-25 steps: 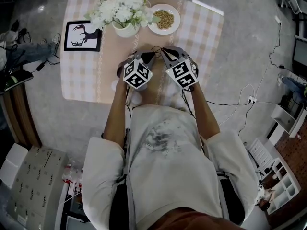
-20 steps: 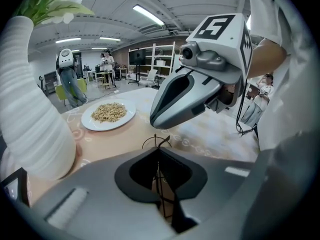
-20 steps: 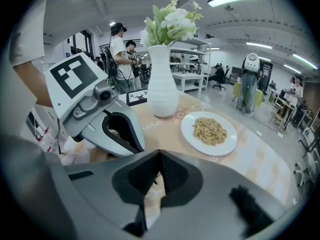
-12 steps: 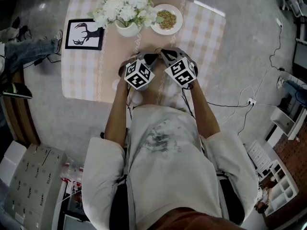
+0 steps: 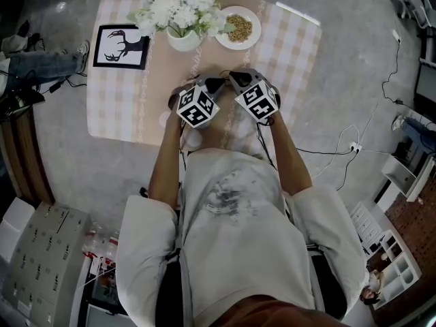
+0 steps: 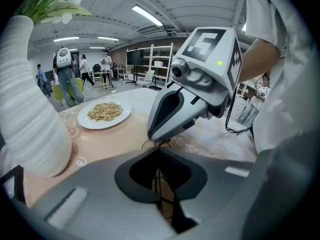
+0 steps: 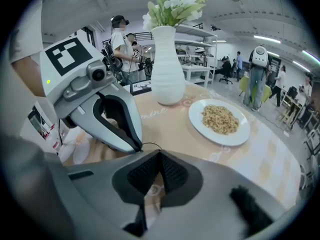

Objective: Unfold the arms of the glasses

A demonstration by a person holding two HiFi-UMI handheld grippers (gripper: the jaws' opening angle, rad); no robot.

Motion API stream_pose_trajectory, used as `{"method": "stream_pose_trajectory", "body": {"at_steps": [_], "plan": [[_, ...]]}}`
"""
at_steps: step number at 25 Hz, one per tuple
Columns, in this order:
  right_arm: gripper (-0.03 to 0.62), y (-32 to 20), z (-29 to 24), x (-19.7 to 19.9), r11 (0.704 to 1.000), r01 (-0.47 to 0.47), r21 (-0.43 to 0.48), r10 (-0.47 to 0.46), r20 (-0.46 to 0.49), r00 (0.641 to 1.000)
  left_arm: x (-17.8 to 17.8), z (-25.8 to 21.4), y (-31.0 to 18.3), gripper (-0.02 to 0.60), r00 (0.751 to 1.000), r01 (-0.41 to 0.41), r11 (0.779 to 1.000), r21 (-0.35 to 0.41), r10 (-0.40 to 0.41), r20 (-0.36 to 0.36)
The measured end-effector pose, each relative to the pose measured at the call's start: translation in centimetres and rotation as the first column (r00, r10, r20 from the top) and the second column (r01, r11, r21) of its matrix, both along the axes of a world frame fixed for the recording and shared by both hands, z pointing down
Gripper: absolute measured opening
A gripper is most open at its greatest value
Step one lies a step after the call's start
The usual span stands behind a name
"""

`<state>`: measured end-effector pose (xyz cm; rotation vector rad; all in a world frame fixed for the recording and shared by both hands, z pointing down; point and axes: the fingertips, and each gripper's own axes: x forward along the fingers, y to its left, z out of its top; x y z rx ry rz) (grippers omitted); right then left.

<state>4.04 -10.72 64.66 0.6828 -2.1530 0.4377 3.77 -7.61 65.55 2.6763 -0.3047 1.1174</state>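
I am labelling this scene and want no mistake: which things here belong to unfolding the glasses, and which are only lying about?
For the job:
- glasses
- left gripper, jaws shut on the thin frame
- right gripper, jaws shut on it too

Only lying about:
- vase of white flowers
- plate of grains
- deer picture

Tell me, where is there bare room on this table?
Bare: the checked right side of the table beyond the plate, and the left corner nearest the person, below the picture. Crowded: the middle, with vase, left gripper and right gripper on the glasses.
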Motion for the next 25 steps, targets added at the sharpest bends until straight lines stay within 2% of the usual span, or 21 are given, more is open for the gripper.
{"method": "stream_pose_trajectory", "body": {"at_steps": [12, 25], "plan": [[0.017, 0.1, 0.2, -0.1, 0.999, 0.046, -0.011, -0.046, -0.007, 0.999, 0.0, -0.9, 0.4, 0.014, 1.0, -0.001, 0.999, 0.045, 0.001, 0.005], [0.017, 0.1, 0.2, -0.1, 0.998, 0.057, -0.002, -0.057, -0.024, 0.998, -0.2, -2.2, 1.0, 0.018, 1.0, -0.001, 0.996, 0.089, 0.0, 0.008]]}}
